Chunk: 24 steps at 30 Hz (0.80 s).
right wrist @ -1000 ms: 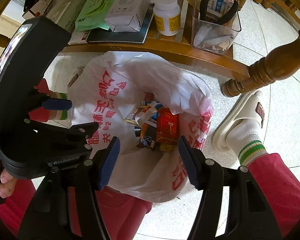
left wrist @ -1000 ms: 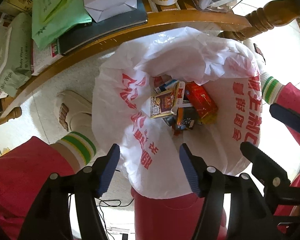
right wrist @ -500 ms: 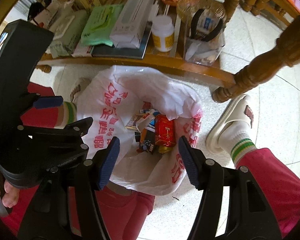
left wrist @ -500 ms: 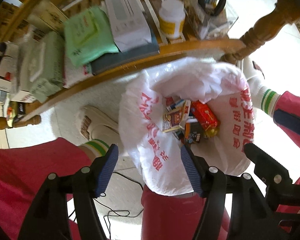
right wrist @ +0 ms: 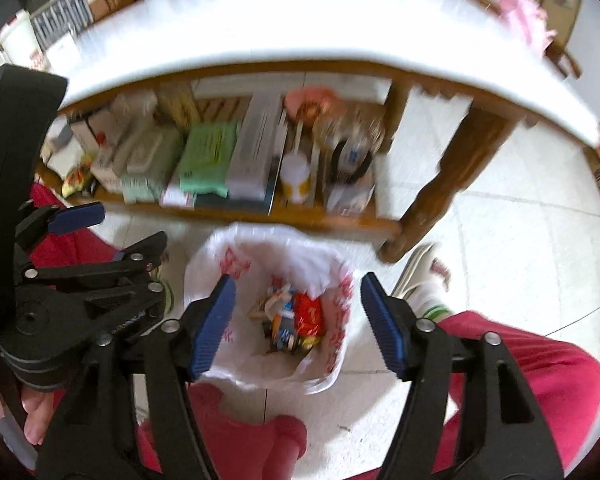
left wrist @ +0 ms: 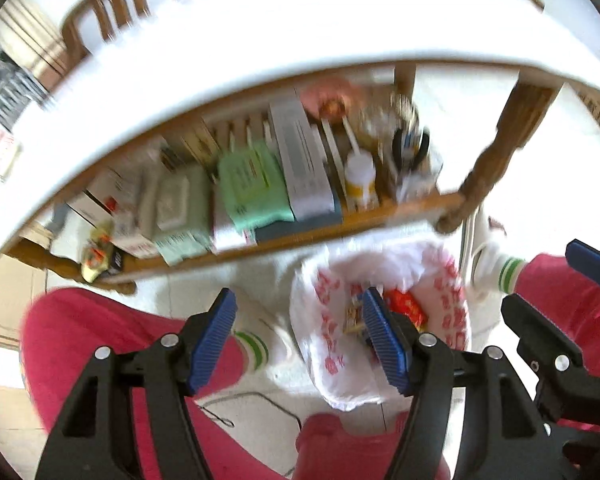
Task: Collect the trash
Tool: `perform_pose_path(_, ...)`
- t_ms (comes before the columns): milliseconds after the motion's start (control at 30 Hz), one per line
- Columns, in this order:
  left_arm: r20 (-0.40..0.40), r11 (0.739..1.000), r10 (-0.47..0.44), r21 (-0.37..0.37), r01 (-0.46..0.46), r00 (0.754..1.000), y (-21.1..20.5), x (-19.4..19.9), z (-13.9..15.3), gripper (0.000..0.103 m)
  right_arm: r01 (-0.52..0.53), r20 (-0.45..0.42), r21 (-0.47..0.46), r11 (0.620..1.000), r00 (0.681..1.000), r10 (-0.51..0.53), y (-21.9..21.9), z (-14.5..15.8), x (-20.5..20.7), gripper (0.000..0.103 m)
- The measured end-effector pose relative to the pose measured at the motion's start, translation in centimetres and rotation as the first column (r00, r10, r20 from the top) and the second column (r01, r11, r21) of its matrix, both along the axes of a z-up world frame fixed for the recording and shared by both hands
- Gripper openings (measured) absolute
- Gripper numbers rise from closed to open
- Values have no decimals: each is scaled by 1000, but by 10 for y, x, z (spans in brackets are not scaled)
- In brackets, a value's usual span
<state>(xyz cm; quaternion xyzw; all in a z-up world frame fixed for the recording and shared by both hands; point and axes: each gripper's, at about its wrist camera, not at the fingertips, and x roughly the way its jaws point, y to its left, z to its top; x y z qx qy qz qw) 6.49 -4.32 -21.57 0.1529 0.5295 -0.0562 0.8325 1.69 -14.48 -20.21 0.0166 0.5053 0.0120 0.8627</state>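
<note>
A white plastic bag (left wrist: 332, 364) (right wrist: 240, 264) with red print stands open on the tiled floor, far below both grippers. Wrappers and small packets (left wrist: 404, 306) (right wrist: 296, 320) lie inside it, among them a red one. My left gripper (left wrist: 300, 336) hangs high above the floor, its blue-padded jaws opening with nothing between them. My right gripper (right wrist: 296, 320) hovers straight over the bag's mouth, jaws also opening and empty. The left gripper (right wrist: 80, 240) also shows at the left of the right wrist view. Both views are blurred.
A white tabletop edge (left wrist: 260, 60) (right wrist: 300, 44) arcs across the top. Under it a wooden shelf (left wrist: 340, 228) (right wrist: 300, 216) holds boxes, green wipe packs (right wrist: 208, 156), a white bottle (left wrist: 360, 176) and a clear tub. The person's red-trousered legs (left wrist: 100, 340) and slippered feet (right wrist: 424, 276) flank the bag.
Both grippers have risen well above the bag, which now looks much smaller. The view tilted up, bringing the white tabletop into sight. Both sets of jaws have widened.
</note>
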Motion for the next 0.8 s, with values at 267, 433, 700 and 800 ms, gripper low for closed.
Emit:
perform_pose_path(267,271,997,50,-74,-31,961,12,-34,97,78,36,257,-51,998,966,-22,6,88,-37,80)
perform_pose_path(433,421,992,99,-115,-55,902,25,-56,152,87,85,411,-102,991,911,-36,9,143,-60,91)
perform_pose_path(700,576,980,163,-188,-64,801,42,-92,215,95,143,564,-120,983,824,-51,15,201,-96,96)
perform_pose_path(800,592,973,188,-219,-68,784,47,-102,230,95,154,601,-114,982,798,-55,17,215,-108,96)
